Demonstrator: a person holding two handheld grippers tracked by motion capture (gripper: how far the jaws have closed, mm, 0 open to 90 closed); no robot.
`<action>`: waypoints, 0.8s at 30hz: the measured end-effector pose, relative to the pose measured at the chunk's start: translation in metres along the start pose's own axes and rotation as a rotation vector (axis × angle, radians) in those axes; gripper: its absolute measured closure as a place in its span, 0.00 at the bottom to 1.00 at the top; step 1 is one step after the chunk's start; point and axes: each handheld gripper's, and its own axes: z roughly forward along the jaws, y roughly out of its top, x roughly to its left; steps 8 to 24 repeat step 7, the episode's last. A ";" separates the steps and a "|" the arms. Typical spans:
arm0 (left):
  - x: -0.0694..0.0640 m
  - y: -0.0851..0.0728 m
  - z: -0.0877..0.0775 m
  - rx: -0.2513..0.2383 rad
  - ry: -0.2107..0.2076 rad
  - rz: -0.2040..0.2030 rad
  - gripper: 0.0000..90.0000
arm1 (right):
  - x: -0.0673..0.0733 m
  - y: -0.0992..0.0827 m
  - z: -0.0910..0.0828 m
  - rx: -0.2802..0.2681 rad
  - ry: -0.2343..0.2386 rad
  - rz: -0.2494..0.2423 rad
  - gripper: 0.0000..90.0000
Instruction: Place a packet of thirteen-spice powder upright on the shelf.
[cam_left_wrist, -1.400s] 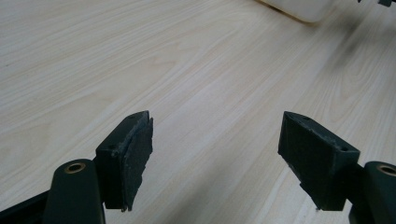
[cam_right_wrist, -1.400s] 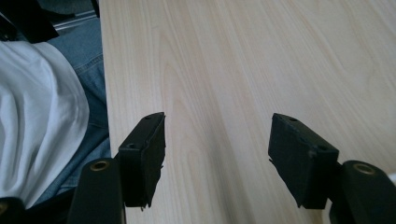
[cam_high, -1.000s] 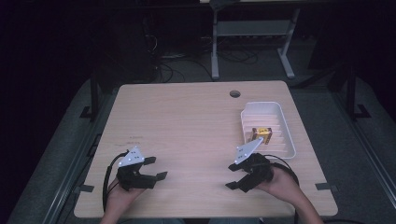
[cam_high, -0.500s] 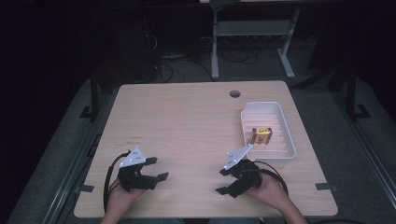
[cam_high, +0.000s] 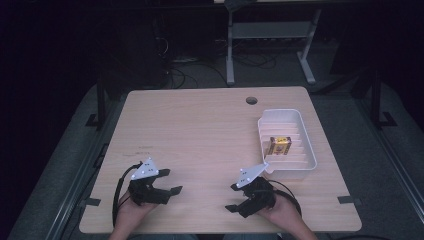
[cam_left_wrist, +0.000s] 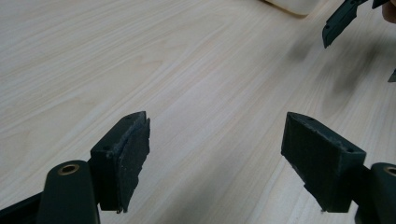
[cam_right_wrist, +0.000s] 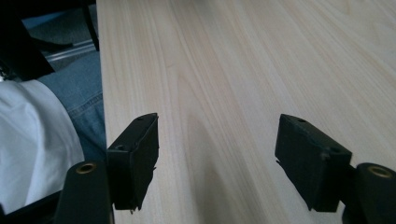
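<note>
My left gripper (cam_high: 171, 181) rests low over the wooden table (cam_high: 200, 130) near its front left, held in a hand. In the left gripper view, my left gripper (cam_left_wrist: 217, 140) is open over bare wood; its jaws have just been opening with nothing between them. My right gripper (cam_high: 231, 198) sits near the front edge, right of centre, pointing left toward the other one. In the right gripper view, my right gripper (cam_right_wrist: 219, 144) is open too, its jaws also just opening on nothing. A white tray (cam_high: 280, 112) at the right holds a small yellow-brown box (cam_high: 280, 146).
A round cable hole (cam_high: 251, 100) lies near the table's far edge. A black jaw tip of the right gripper (cam_left_wrist: 341, 21) and a corner of the tray (cam_left_wrist: 294, 4) lie ahead of the left gripper. The person's jeans (cam_right_wrist: 88, 107) and white shirt (cam_right_wrist: 32, 140) lie past the table's near edge.
The right hand has drawn back from the tray toward the table's front edge and a little left. Both grippers' jaws stand wider apart. The left hand has kept its place.
</note>
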 end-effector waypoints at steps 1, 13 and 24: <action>0.000 0.000 0.001 0.003 -0.001 0.000 0.25 | 0.000 0.000 0.001 0.007 -0.003 0.002 0.32; 0.000 0.000 0.001 0.005 -0.001 0.005 0.25 | 0.002 0.000 0.004 0.023 -0.007 -0.014 0.32; 0.000 0.000 0.001 0.005 -0.001 0.005 0.25 | 0.002 0.000 0.004 0.023 -0.007 -0.014 0.32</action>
